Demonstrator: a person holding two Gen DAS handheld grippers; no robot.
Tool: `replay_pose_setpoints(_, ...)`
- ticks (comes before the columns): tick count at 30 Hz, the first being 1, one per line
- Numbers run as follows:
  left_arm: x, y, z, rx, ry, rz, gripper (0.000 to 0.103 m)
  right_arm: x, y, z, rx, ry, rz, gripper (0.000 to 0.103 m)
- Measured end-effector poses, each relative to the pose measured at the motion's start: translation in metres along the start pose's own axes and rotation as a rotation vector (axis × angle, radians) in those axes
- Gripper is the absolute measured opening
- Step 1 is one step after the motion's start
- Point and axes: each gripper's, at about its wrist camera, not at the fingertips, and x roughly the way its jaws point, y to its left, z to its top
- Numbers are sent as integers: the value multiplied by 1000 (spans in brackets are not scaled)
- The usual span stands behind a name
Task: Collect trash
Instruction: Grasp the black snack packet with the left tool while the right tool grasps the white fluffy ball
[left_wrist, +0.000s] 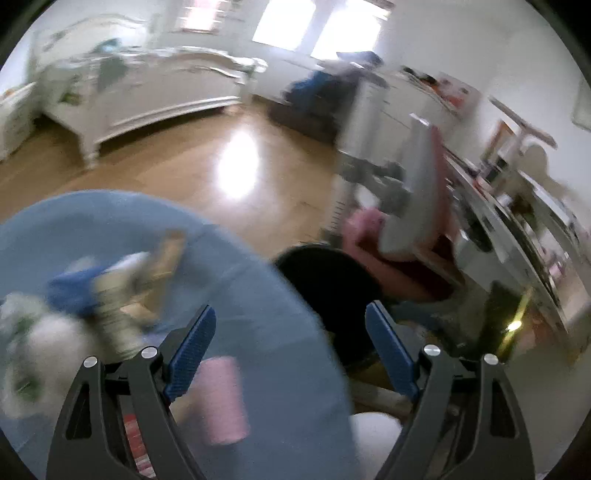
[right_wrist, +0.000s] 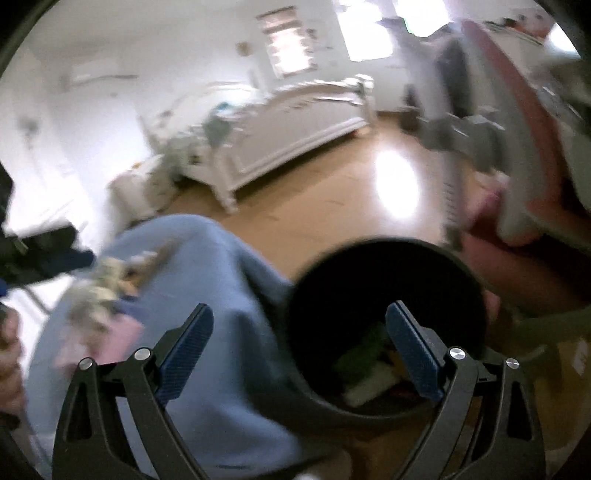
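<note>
Both of your jaw pairs stand spread wide with nothing between the pads. Your left gripper (left_wrist: 290, 347) hangs over the edge of the blue-covered round table (left_wrist: 258, 295), where a pink roll (left_wrist: 221, 398) lies just beside its left finger and blurred crumpled trash (left_wrist: 85, 295) sits farther left. Your right gripper (right_wrist: 299, 343) hovers above the black bin (right_wrist: 388, 266), which stands against the table's edge on the wooden floor (right_wrist: 332, 192) and holds green and white scraps (right_wrist: 364, 365).
</note>
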Motion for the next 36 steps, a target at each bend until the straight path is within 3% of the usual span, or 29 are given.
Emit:
replay_pose_setpoints(6,-54,97,-18,-155,-67,154,83,14,96,22,-100,72,237,93)
replay_pose_setpoints(9,-62,141,-31,-198,-34,229,81,33,148,26,-156,142,330,84)
replay_pose_setpoints(11,-59,173,-40,-231,10,259,74,52,185,28,-197,196,375,78)
replay_pose_setpoints(16,-62,209,-50,-273,22,254,73,100,248,27,-299,295,373,73)
replay_pose_setpoints(18,-62,212,-49,-267,18,255,75,122,266,23,-345,345,314,72)
replay_pose_setpoints(21,-60,216,-46,-258,26,237,75,145,280,14,-432,382,173,70)
replay_pose_setpoints(23,-59,216,-46,-259,31,230,81,147,278,8,-415,396,195,58)
replay_pose_setpoints(24,-58,216,-46,-259,31,226,82,144,277,9,-409,387,203,46)
replay_pose_setpoints(25,-55,218,-46,-259,29,217,82,139,275,11,-392,372,228,39)
replay_pose_setpoints(32,-30,217,-36,-262,44,237,80,93,241,30,-230,271,385,36)
replay_pose_setpoints(33,-29,216,-36,-252,33,250,76,87,238,30,-222,265,387,36)
replay_pose_setpoints(34,-27,214,-35,-233,33,282,63,80,235,29,-219,254,381,36)
replay_pose_setpoints(36,-28,214,-36,-231,30,282,61,72,233,26,-219,241,375,36)
